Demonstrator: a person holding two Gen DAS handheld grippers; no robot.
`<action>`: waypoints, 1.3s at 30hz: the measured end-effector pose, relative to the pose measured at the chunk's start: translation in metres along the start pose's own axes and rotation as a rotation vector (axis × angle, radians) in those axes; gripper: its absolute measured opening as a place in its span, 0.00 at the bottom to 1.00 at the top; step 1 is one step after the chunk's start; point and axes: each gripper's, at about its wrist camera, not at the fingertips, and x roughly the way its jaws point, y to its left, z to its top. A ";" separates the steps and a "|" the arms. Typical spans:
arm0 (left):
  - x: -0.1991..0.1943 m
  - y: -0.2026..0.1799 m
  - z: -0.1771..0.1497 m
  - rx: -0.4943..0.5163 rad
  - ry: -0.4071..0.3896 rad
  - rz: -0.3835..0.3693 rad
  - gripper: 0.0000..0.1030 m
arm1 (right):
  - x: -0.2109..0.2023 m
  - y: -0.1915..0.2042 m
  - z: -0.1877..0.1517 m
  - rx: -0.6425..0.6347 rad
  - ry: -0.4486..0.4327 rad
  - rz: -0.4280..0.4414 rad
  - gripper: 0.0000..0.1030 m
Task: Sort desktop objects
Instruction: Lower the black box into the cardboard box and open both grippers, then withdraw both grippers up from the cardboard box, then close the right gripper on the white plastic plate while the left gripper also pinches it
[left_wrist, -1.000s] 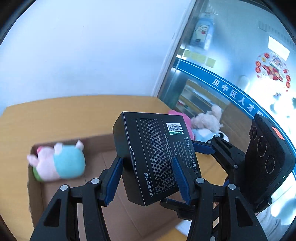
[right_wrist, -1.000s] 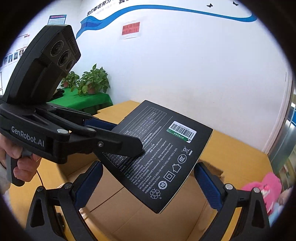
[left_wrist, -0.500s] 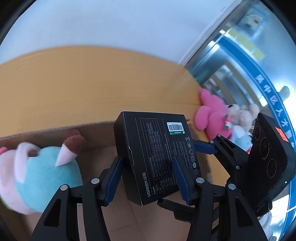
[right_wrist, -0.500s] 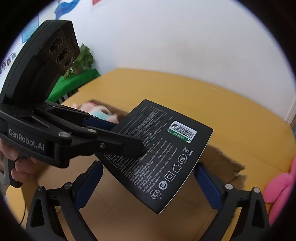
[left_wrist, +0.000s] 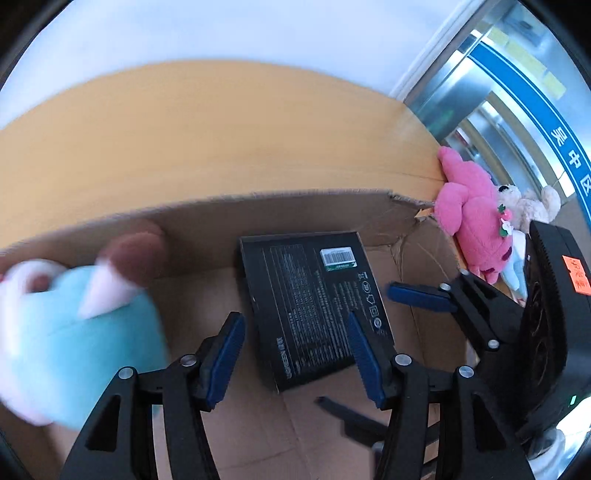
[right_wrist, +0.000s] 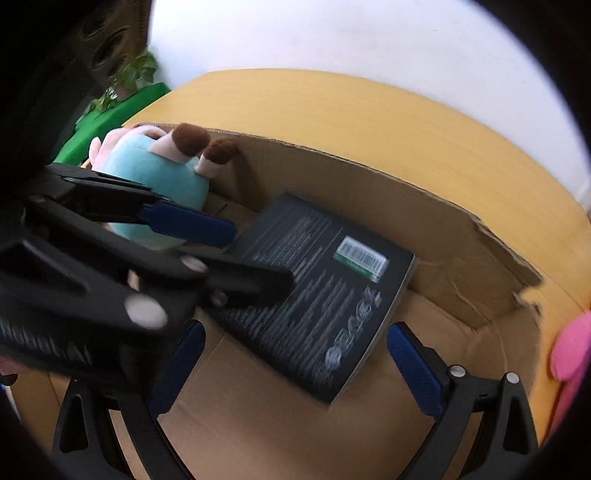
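Observation:
A black flat box (left_wrist: 314, 302) with a barcode label lies in the cardboard carton (left_wrist: 295, 210), its far edge against the carton's back wall (right_wrist: 369, 206). My left gripper (left_wrist: 293, 321) hangs just above it with its jaws opening. The box is between the blue pads (left_wrist: 225, 354), and the left pad stands clear of the box's edge. My right gripper (right_wrist: 295, 328) is open wide over the box's near corner (right_wrist: 332, 350) and does not touch it. A teal and pink plush (left_wrist: 74, 332) sits in the carton's left end.
The carton stands on a yellow wooden table (left_wrist: 221, 129) by a white wall. A pink plush (left_wrist: 472, 214) and a beige plush (left_wrist: 528, 206) lie outside the carton's torn right corner. The left gripper's fingers (right_wrist: 184, 221) cross the right wrist view near the teal plush (right_wrist: 155, 173).
Both grippers came down into the carton. The black box, gripped by the left gripper before, has left its pads and now rests on the carton floor.

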 end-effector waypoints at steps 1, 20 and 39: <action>-0.010 -0.002 -0.003 0.011 -0.025 0.009 0.54 | -0.011 0.001 -0.005 0.014 -0.020 -0.004 0.96; -0.242 0.007 -0.238 0.030 -0.480 0.182 0.89 | -0.174 0.065 -0.254 0.193 -0.240 -0.134 0.98; -0.136 -0.085 -0.317 0.025 -0.179 -0.193 0.89 | -0.117 0.104 -0.319 0.209 -0.086 -0.197 0.66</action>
